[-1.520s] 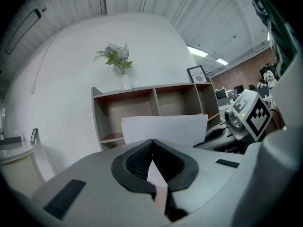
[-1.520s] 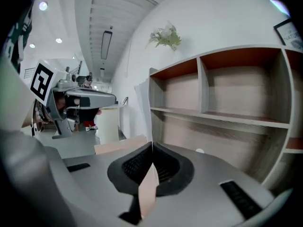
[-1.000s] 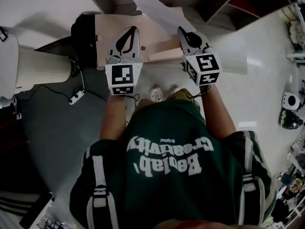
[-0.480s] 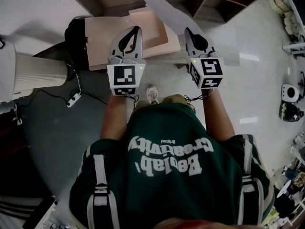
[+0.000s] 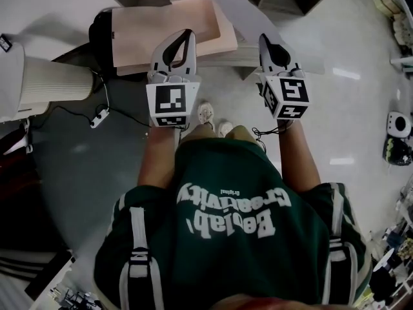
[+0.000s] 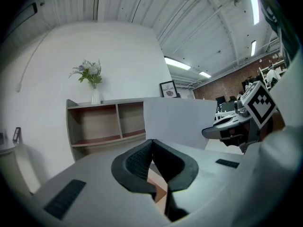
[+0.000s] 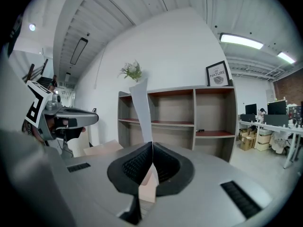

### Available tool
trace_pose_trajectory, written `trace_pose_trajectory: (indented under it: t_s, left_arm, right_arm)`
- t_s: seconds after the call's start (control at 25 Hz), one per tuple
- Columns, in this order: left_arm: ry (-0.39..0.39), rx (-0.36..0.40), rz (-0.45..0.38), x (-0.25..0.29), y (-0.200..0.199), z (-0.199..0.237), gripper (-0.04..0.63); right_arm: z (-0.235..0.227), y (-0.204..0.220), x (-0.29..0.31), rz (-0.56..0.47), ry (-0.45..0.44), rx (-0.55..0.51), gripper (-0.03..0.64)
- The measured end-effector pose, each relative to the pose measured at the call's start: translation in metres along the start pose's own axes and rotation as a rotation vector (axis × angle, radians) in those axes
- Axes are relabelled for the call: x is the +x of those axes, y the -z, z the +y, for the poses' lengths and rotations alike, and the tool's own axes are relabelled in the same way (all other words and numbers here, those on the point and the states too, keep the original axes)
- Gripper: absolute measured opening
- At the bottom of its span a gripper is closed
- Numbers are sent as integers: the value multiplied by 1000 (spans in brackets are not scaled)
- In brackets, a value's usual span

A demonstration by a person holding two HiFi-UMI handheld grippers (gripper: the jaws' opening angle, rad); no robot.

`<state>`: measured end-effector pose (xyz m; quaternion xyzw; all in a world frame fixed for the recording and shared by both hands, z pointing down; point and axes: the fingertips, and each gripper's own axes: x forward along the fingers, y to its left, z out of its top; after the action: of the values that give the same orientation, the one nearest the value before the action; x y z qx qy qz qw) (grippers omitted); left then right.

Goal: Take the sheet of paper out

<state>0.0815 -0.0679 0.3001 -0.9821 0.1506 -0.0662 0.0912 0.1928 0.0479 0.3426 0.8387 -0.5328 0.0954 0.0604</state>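
The right gripper (image 5: 265, 39) is closed tight on the sheet of paper (image 5: 240, 10); in the right gripper view its jaws meet on the sheet's lower edge and the paper rises from them edge-on, a thin pale strip standing nearly upright. From the left gripper view the same sheet shows broadside - a plain grey-white rectangle held up in the air in front of the open shelf unit (image 6: 106, 122), clear of everything else.

The left gripper (image 5: 186, 35) has its jaws brought together at the tips; nothing can be seen pinched between them, and only a pinkish-brown surface shows through the gap lower down. In the head view this gripper sits over a pink folder (image 5: 139, 34), which lies flat below both grippers; whether it touches the folder I cannot tell. The two grippers are held side by side, pointing away from the person, with the sheet on the right side of the folder.

A vase of flowers (image 6: 93, 82) stands on top of the shelf unit; a framed picture (image 7: 218, 74) stands there too.
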Motion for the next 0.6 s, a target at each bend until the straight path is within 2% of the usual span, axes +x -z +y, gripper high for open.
trace_pose_trajectory:
  t_s: [0.28, 0.6]
  left_arm:
    - [-23, 15, 3, -27, -2, -33, 18]
    - [-52, 28, 8, -31, -11, -30, 18]
  right_arm:
    - [-4, 12, -34, -34, -19, 24, 32]
    - [-11, 4, -43, -48, -19, 31, 32]
